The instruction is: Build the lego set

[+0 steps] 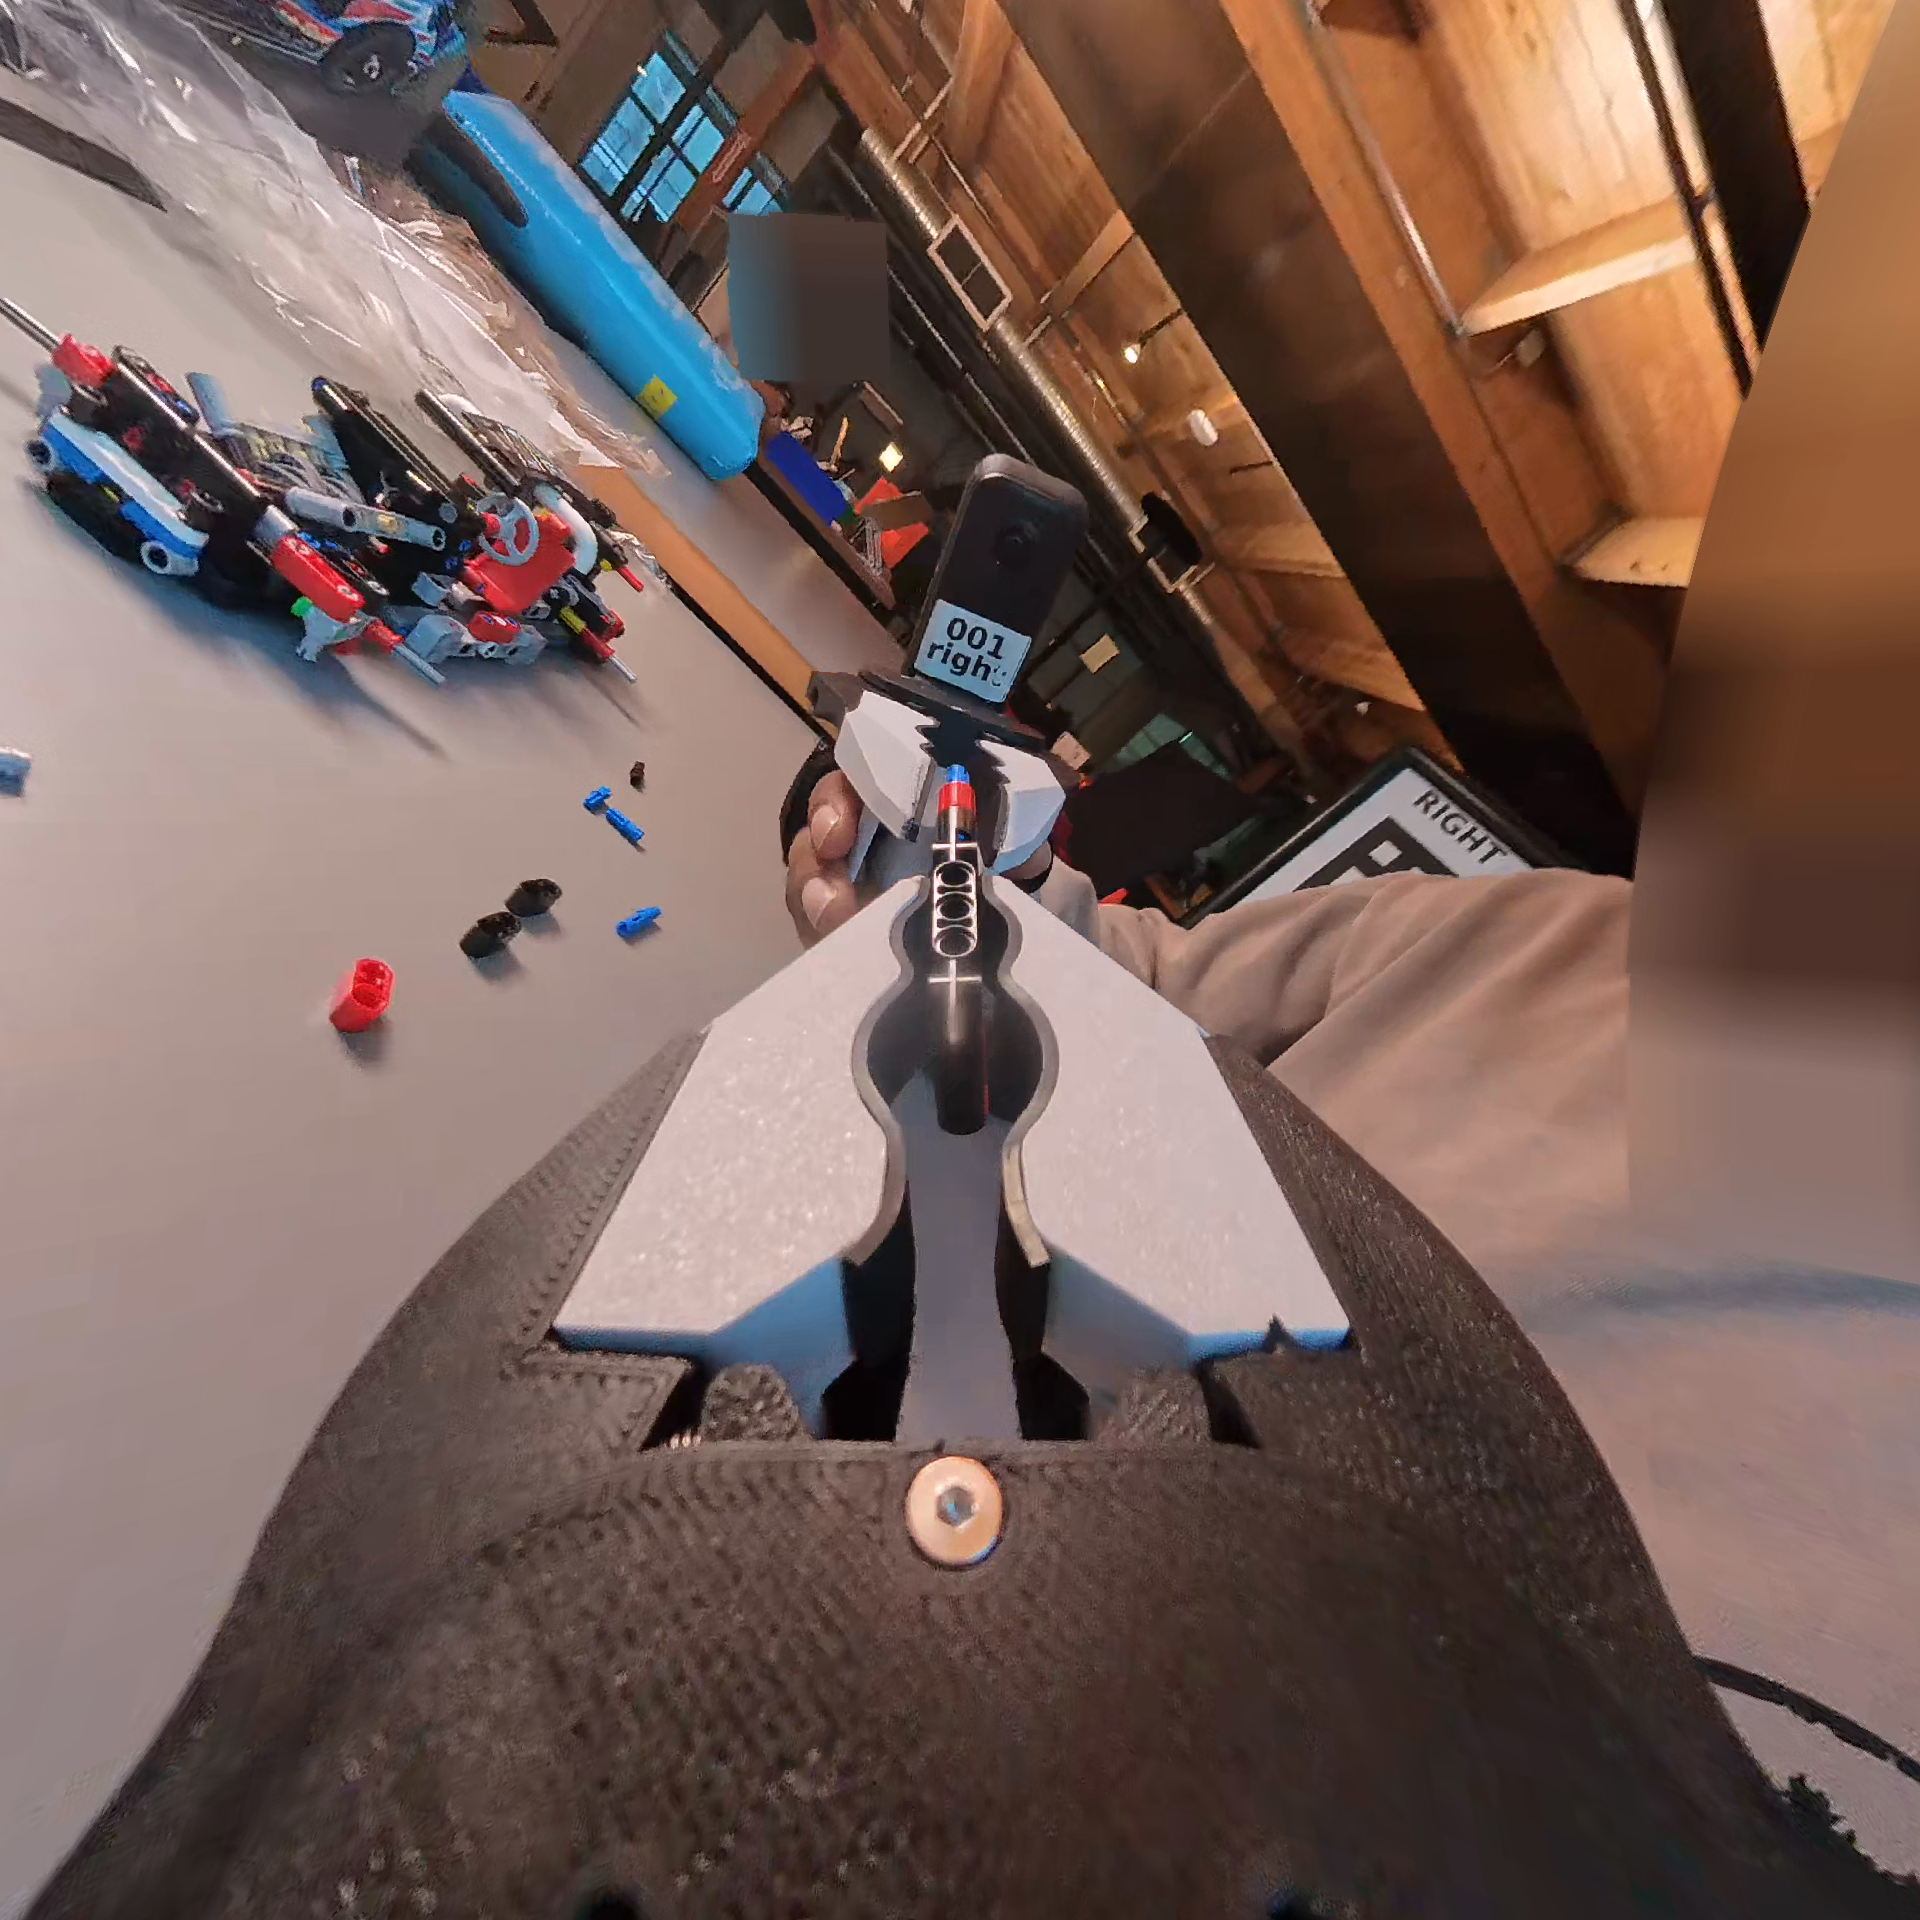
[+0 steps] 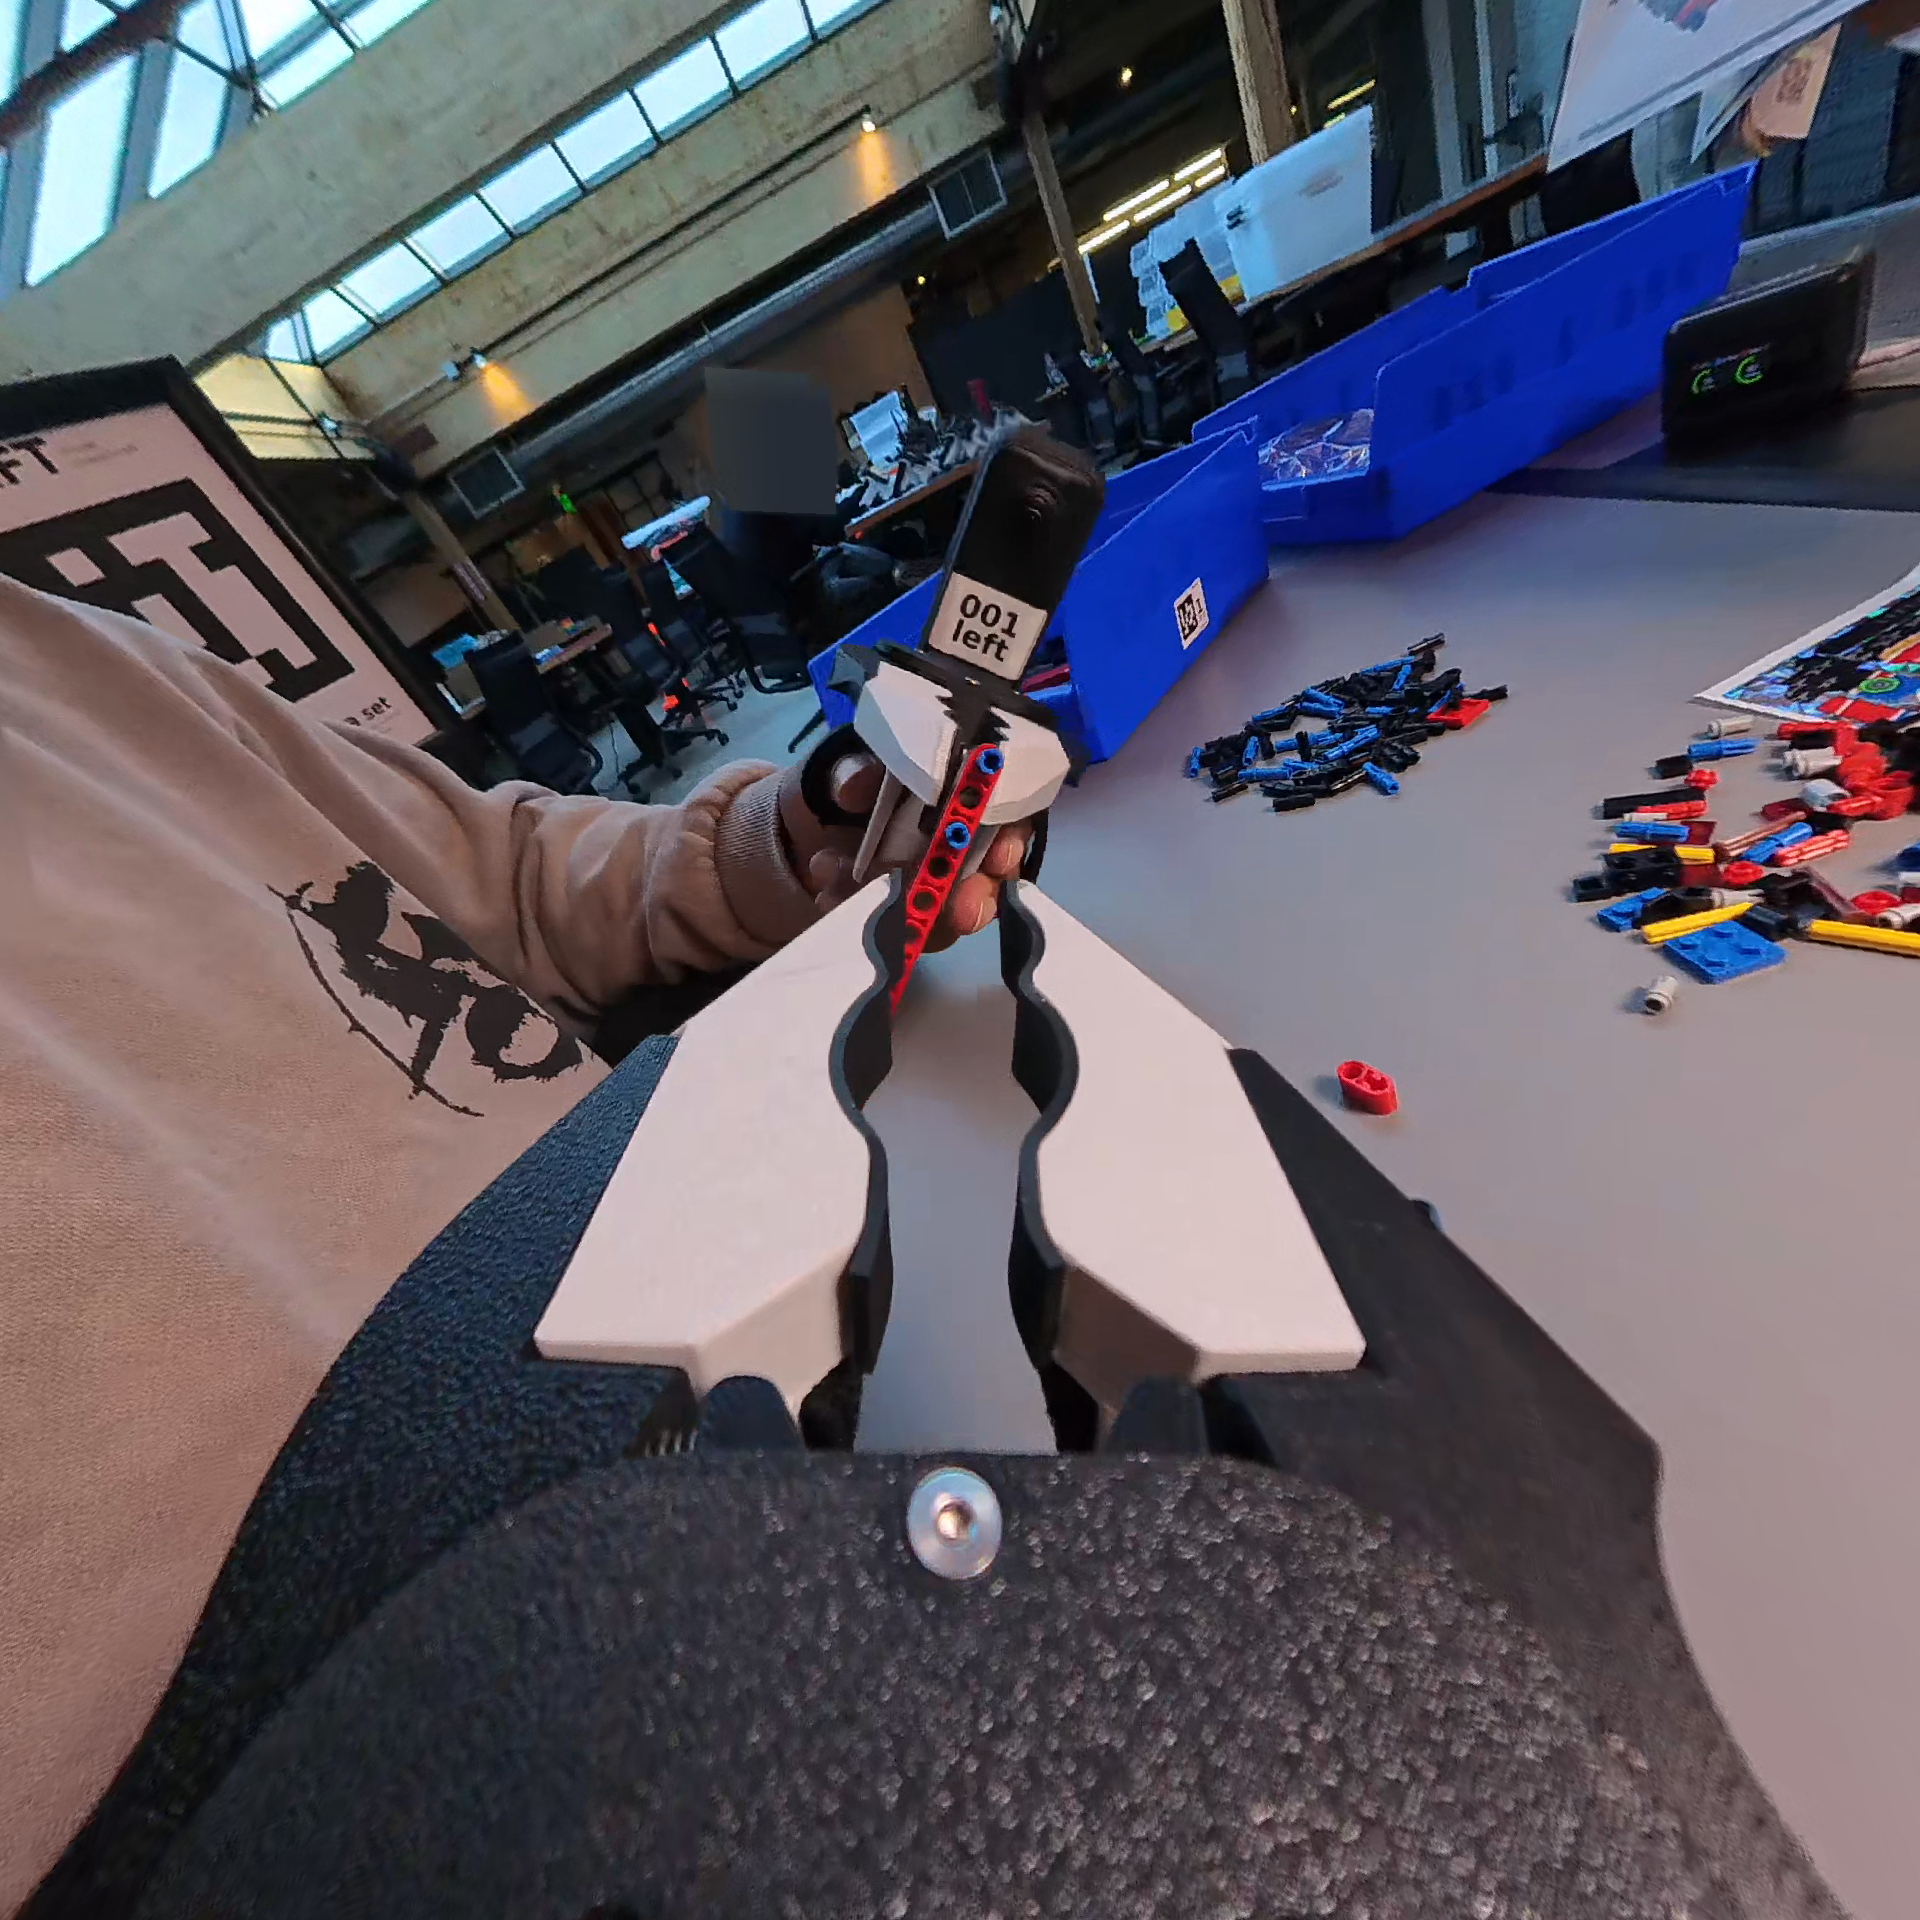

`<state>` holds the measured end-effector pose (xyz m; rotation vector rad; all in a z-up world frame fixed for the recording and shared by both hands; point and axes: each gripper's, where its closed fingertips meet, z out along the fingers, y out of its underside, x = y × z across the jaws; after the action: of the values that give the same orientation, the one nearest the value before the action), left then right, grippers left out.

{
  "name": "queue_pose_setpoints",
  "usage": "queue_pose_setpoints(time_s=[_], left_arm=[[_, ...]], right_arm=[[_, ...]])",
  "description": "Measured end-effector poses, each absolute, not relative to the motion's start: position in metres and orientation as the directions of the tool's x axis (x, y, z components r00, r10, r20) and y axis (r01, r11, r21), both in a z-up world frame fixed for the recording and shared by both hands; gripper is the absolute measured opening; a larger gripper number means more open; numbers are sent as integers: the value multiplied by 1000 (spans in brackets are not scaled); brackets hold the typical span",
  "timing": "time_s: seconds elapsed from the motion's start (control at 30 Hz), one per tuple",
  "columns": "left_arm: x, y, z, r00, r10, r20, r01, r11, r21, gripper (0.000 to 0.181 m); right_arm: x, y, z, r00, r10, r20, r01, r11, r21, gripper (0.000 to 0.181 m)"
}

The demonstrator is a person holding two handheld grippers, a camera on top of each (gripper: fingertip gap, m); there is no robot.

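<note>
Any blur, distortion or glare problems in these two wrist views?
Left wrist view: heavy wide-angle bending at the edges, horizon steeply tilted; the half-built model is slightly soft, while the beam in the left claw is sharp. Right wrist view: similar bending, bright windows, mild sheen on the table; loose pieces read clearly.

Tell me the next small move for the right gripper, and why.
Probably shut the right gripper on the red beam: its jaws stand open with the beam's lower end lying between them, against one finger, while the left gripper clamps the other end.
</note>
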<state>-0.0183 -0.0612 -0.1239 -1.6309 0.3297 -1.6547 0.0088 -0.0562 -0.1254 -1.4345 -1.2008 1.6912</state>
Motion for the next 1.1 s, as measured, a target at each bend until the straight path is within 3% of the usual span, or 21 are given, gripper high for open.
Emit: queue_pose_setpoints(time_s=[0.1,0.23,0.3,0.57,0.73,0.87,0.97,1.03,1.1], left_arm=[[-14,-62,-132,79,-620,780,322,-725,-609,4],[1,-70,-142,105,-636,765,230,-733,-641,4],[5,-72,-147,137,-653,745,187,-721,-667,4],[-16,-60,-149,304,-711,634,191,-607,-772,18],[-17,-56,-148,332,-714,617,203,-584,-786,18],[-22,-52,-153,413,-727,549,161,-535,-829,14],[-31,-46,-154,497,-724,478,129,-483,-866,15],[-41,-40,-158,564,-712,419,93,-450,-888,16],[-49,-37,-164,605,-701,378,47,-443,-896,17]], right_arm=[[6,-58,-125,-220,889,-401,122,-383,-916,16],[-1,-65,-139,-211,861,-463,220,-420,-880,21],[-2,-72,-147,-217,854,-472,269,-413,-870,7],[6,-46,-132,-182,736,-651,150,-634,-759,5],[6,-42,-135,-150,742,-654,131,-640,-757,4],[3,-46,-134,-84,891,-446,143,-432,-891,5],[1,-47,-129,8,997,-77,192,-77,-978,4],[-3,-49,-138,45,974,223,306,199,-931,5],[-7,-51,-158,29,888,460,436,402,-805,4]])
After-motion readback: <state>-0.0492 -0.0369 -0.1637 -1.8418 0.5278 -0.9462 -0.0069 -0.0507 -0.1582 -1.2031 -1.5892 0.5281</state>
